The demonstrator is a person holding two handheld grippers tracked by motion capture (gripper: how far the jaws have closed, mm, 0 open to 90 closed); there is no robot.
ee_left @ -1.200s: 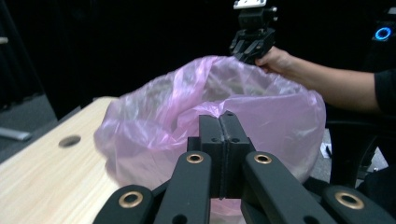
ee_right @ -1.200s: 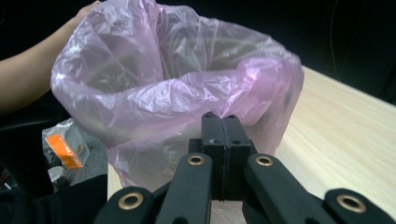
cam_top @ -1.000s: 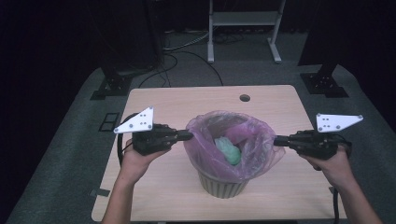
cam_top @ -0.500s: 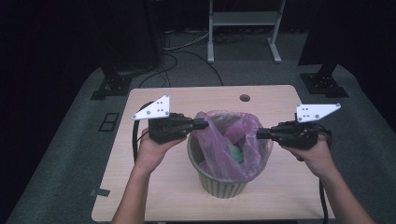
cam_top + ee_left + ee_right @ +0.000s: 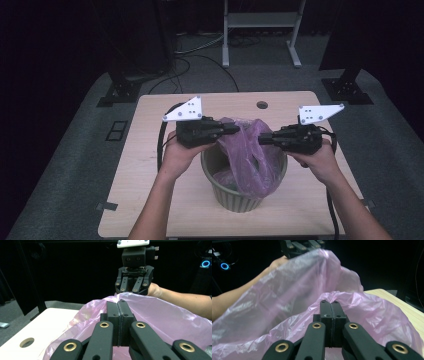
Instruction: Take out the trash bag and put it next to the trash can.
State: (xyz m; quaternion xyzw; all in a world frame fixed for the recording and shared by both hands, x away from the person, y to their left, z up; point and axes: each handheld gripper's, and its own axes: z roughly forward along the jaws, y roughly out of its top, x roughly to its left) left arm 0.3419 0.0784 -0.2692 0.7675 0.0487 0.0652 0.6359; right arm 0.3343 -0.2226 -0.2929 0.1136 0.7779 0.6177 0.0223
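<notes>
A pink plastic bag point(image 5: 248, 159) lines a grey-green ribbed bin point(image 5: 240, 201) on the wooden table point(image 5: 145, 160). My left gripper point(image 5: 235, 129) is shut on the bag's left rim, and my right gripper point(image 5: 261, 139) is shut on its right rim. They face each other above the bin's mouth, a short gap apart, with the bag's top bunched between them. In the left gripper view my shut gripper point(image 5: 119, 302) pinches the pink film point(image 5: 165, 315), with the right gripper point(image 5: 135, 282) beyond. In the right gripper view my gripper point(image 5: 331, 302) clamps the bag's edge point(image 5: 287, 290).
A round hole point(image 5: 261, 105) sits near the table's far edge. Black stand bases point(image 5: 117, 92) and cables lie on the grey floor behind the table. A white frame point(image 5: 260, 30) stands farther back. The bin stands near the front middle of the table.
Both grippers have moved inward toward each other and slightly up. The bag's rim has come off the bin's edge and gathered toward the middle, hiding the contents.
</notes>
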